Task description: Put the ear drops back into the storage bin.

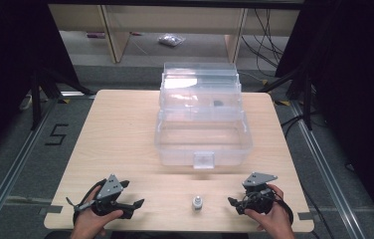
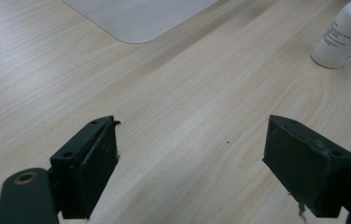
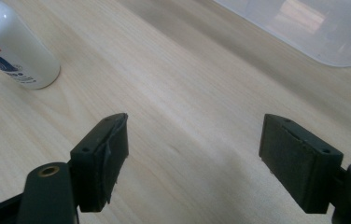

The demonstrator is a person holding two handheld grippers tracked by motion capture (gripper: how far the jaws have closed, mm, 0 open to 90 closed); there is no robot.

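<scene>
Left gripper: the left gripper (image 1: 136,203) sits low at the near-left edge of the wooden table (image 1: 120,129), held in the person's left hand (image 1: 89,223); its jaws stand wide apart with nothing between them, tips aimed toward the table's middle.

Bottle from the left: the small white bottle (image 1: 197,202) stands upright to this gripper's right, well apart; in the left gripper view the bottle (image 2: 343,35) sits far up and right of the open jaws, off their centre line.

Bottle: upright, long axis vertical, cap on top, on bare wood between the two grippers, near the front edge and just before the clear plastic storage box (image 1: 202,122), whose lid is raised.

Bottle from the right: in the right gripper view the bottle (image 3: 12,46) lies up and left of the jaws.

Right gripper: the right gripper (image 1: 233,203) is held in the right hand (image 1: 273,219), jaws spread and empty, tips pointing left at the bottle.

Nearer hand: judged from the high view, the right gripper is the closer one; a sideways approach at the bottle's body looks the likely grasp.
</scene>
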